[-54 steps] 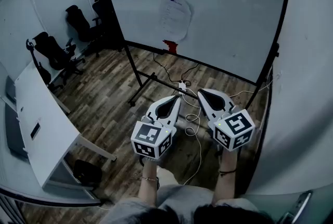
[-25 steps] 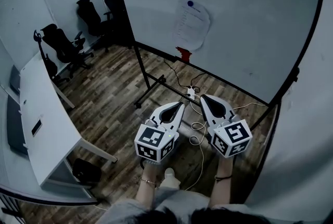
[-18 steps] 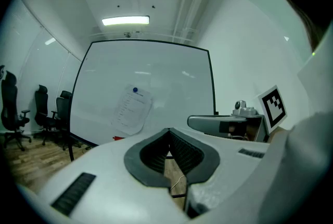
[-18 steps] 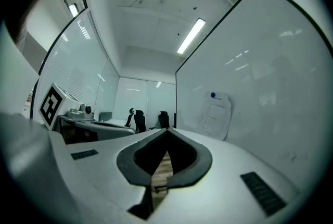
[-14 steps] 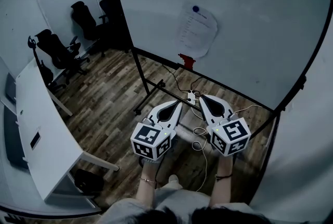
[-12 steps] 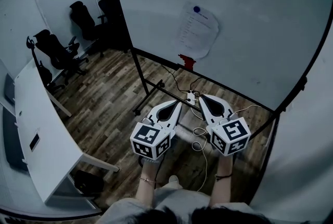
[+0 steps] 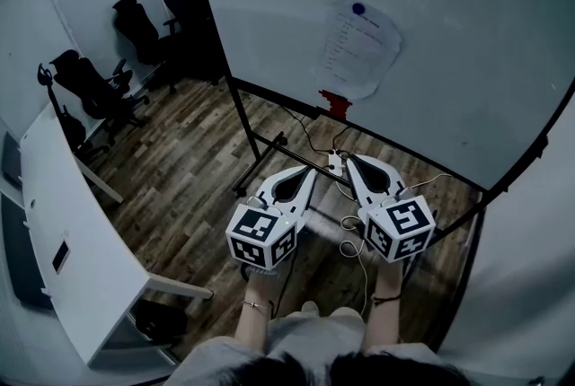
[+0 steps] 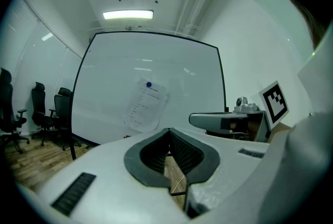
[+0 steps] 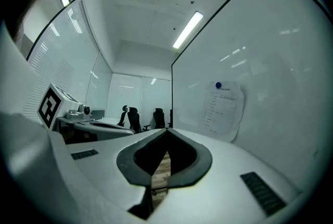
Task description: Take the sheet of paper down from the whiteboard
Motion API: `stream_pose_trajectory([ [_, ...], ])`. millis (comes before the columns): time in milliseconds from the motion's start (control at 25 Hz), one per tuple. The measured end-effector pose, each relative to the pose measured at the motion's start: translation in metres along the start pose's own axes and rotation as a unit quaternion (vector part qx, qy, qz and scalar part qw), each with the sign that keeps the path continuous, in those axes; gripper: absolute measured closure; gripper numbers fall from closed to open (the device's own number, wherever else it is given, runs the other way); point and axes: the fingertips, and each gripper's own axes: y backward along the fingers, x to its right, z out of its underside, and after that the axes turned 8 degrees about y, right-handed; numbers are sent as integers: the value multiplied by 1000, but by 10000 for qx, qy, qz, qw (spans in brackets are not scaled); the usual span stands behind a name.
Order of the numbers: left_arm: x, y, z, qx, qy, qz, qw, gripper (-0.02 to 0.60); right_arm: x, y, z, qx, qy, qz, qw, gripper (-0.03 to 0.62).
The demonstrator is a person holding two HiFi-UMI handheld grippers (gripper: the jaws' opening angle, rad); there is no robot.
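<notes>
One wrinkled, printed sheet [image 7: 358, 52]

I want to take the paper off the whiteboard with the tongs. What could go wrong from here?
1. One blue magnet pins the paper at its top; pulling low may tear it or drop the magnet.
2. Cables lie on the floor before the whiteboard; stepping closer, you may trip.
3. Left tongs and right tongs are shut; unopened, they would only push the paper.
</notes>
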Motion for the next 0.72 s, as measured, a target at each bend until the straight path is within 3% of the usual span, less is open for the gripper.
stream_pose_trajectory([
  [400, -27, -11, 10, -97, 82, -85, 9999, 575, 10, -25, 12, -57, -141, 64, 9999, 594],
  [720, -56, -56, 6, -105, 128, -152, 9997, 575, 38, -61, 23, 6, -214, -76, 9997, 594],
])
